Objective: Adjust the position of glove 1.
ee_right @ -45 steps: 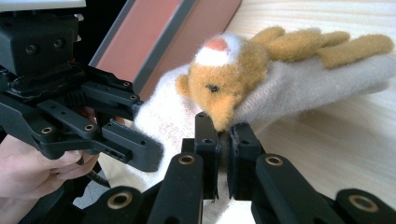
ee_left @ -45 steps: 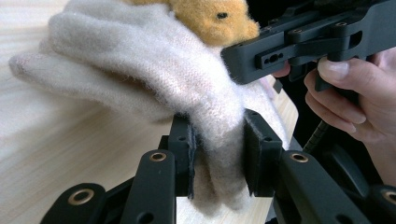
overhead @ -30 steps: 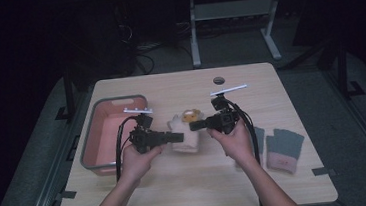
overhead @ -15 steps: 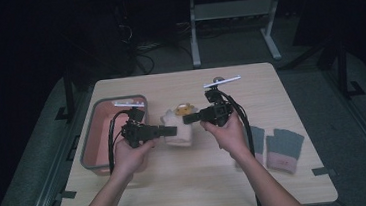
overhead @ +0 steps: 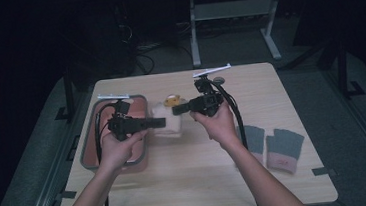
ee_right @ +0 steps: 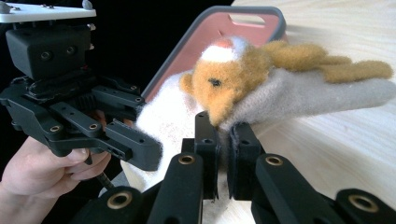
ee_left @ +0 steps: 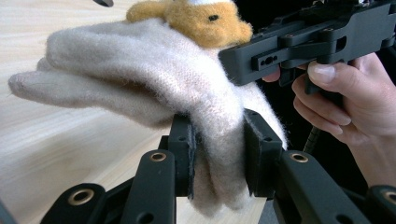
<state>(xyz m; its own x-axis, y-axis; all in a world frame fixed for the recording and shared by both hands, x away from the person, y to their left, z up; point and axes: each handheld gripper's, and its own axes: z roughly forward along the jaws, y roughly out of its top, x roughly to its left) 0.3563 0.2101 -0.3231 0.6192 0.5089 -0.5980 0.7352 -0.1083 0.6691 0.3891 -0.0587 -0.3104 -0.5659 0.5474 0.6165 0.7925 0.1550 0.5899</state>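
At centre-left of the high view, the left gripper [overhead: 160,123] is clamped on the cream glove [overhead: 169,126], over the right edge of the pink tray [overhead: 89,156]. At centre, the right gripper [overhead: 177,110] pinches the same glove near its orange bear face [ee_right: 219,84]. Grey gloves [overhead: 275,145] lie at lower right on the table [overhead: 188,183].

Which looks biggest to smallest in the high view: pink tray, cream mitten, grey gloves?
1. pink tray, partly hidden behind the left hand.
2. cream mitten, held up off the table in both grippers' jaws, so nearer the camera and maybe flattered.
3. grey gloves, each about alike; either one looks close to the mitten, so ranks 2 and 3 are unsure.
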